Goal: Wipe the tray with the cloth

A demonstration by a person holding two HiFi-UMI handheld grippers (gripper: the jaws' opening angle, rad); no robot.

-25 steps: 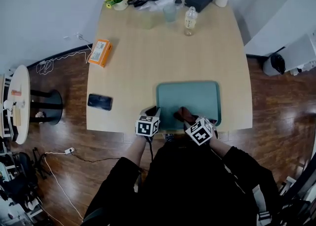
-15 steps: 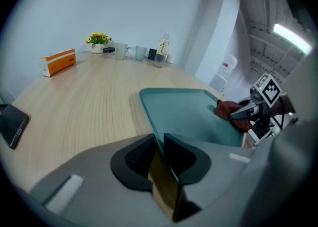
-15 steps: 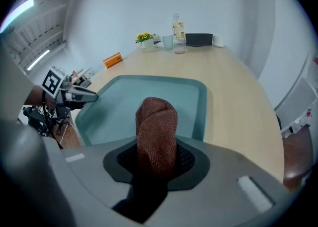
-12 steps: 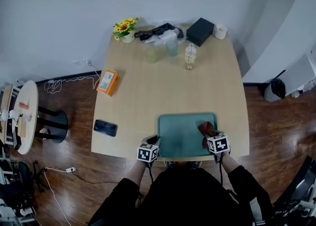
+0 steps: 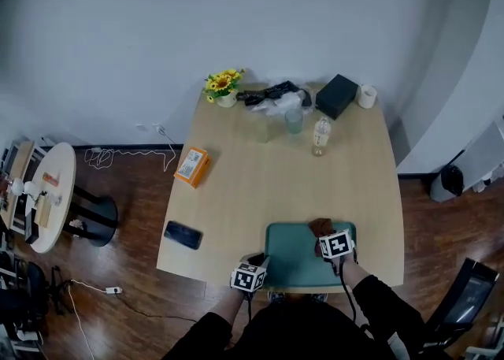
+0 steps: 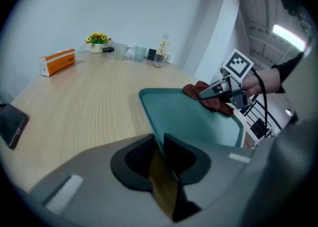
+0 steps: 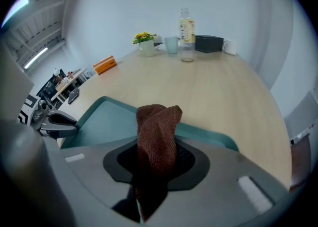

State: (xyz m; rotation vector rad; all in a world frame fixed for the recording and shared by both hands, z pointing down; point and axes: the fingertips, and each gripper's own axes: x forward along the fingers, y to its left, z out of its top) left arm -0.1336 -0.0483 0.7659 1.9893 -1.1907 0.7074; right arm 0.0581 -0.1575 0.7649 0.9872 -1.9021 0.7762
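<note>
A teal tray [image 5: 293, 264] lies at the near edge of the wooden table [image 5: 276, 169]. My left gripper [image 5: 256, 261] is shut on the tray's near-left rim; in the left gripper view the rim [image 6: 149, 116] runs between the jaws of that gripper [image 6: 158, 144]. My right gripper [image 5: 324, 242] is shut on a brown cloth [image 5: 320, 227] that rests on the tray's far-right part. In the right gripper view the cloth [image 7: 158, 131] bunches up out of the gripper [image 7: 156, 156], with the tray [image 7: 99, 119] beneath it.
On the table's left side lie a black phone [image 5: 183, 234] and an orange box [image 5: 192, 166]. Along the far edge stand flowers [image 5: 224, 84], a cup [image 5: 294, 120], a bottle [image 5: 320, 136], a black box [image 5: 337, 96] and a white mug [image 5: 366, 96]. A round side table [image 5: 43, 193] stands left.
My right gripper has carried the cloth from the tray's near middle to its far right. The left gripper has stayed on the rim. The head view has pulled back.
</note>
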